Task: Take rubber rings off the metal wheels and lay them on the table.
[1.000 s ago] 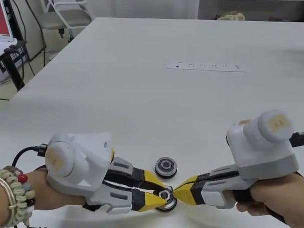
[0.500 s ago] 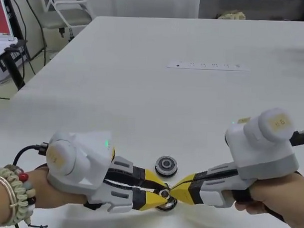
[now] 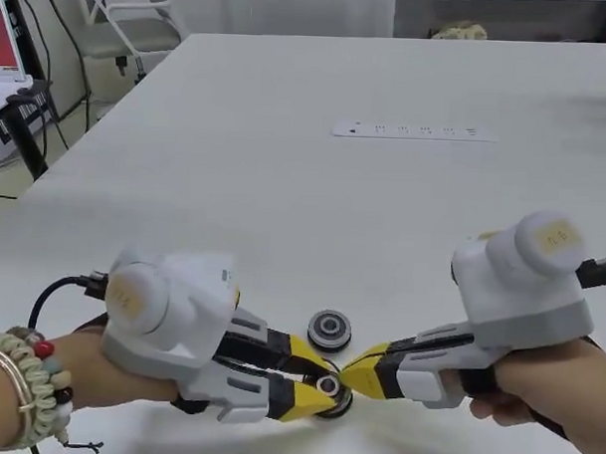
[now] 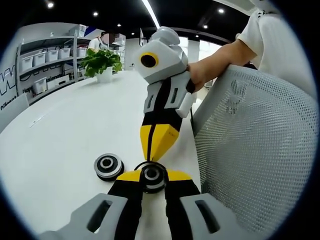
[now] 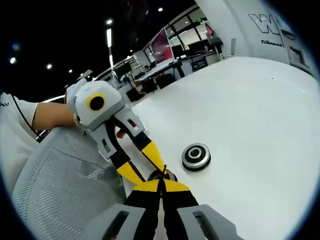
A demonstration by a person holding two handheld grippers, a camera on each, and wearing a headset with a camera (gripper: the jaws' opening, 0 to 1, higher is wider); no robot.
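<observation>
**A:** Your left tongs (image 4: 152, 177) are clenched on the metal wheel (image 4: 153, 176). It sits right between their yellow tips, low over the bench (image 3: 284, 187). Grip it by the metal and leave the rubber free to slide.

**B:** Your right tongs (image 5: 161, 185) come in nose to nose with the left pair, jaws pressed together at the wheel's far rim. A thin dark loop shows there, and it looks like the rubber ring (image 4: 145, 166). I cannot tell whether you have really caught it.

**A:** If you have, peel it and don't yank. Draw the right tongs away from the left along their own line, lifting one side of the ring over the rim first. The rest should then roll off.

**B:** If the tips hold only air, open them a little. Nip the rubber at its outer edge, not the steel.

**A:** Brace the left pair so the wheel cannot twist out. Rubber stretches and snaps back, so expect a tug.

**B:** Lay the freed ring on the open bench on the right tongs' side. Put it apart from the second wheel (image 3: 330, 329), which lies just beyond both tips with its ring on.
</observation>
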